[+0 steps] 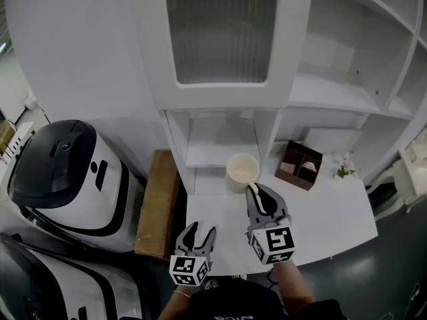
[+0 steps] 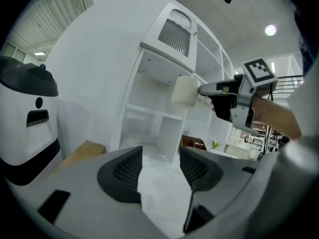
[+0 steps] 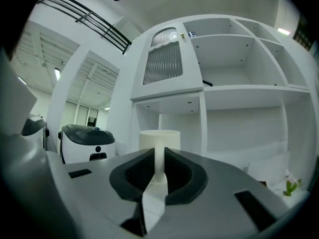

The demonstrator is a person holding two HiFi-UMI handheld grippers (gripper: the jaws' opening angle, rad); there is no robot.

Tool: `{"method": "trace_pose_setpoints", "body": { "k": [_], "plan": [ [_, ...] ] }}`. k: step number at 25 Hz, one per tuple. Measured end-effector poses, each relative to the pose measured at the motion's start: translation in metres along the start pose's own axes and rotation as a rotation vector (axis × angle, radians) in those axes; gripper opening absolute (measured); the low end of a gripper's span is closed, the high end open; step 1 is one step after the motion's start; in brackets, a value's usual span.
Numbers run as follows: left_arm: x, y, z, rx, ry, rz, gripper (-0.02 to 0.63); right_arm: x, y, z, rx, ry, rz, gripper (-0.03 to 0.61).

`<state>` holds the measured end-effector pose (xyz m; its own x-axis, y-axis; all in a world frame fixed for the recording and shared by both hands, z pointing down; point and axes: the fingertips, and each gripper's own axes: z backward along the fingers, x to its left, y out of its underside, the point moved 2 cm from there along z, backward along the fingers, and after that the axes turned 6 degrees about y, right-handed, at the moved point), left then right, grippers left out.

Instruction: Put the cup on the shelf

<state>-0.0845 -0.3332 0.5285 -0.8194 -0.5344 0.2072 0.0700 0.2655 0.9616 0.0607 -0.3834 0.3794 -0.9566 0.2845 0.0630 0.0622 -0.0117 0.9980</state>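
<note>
Cup point(image 1: 242, 169) upright, handle pinched in right gripper point(image 1: 253, 191), left gripper point(image 1: 200, 232) jaws apart, brown divided box point(image 1: 298, 165) nearby

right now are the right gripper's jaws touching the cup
Touching. The right gripper view shows the right gripper with both jaws pressed against the handle of the white cup, with no gap on either side.

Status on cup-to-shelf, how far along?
Done: cup grasped, right gripper shut on its handle, lifted clear of the table. In hand: cup held in front of the shelf unit. To do: set it on a shelf and release. The left gripper is open, empty.
</note>
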Motion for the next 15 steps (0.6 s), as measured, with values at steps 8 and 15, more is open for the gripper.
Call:
{"method": "trace_pose_setpoints", "body": {
  "k": [8, 15],
  "plan": [
    [-0.001, -0.005, -0.017, -0.009, -0.019, 0.003, 0.232, -0.012, -0.011, -0.047, -0.010, -0.024, -0.014, 0.052],
    [0.009, -0.004, -0.017, -0.002, -0.056, 0.018, 0.232, -0.017, -0.011, -0.087, 0.002, -0.014, -0.029, 0.052]
  ]
}}
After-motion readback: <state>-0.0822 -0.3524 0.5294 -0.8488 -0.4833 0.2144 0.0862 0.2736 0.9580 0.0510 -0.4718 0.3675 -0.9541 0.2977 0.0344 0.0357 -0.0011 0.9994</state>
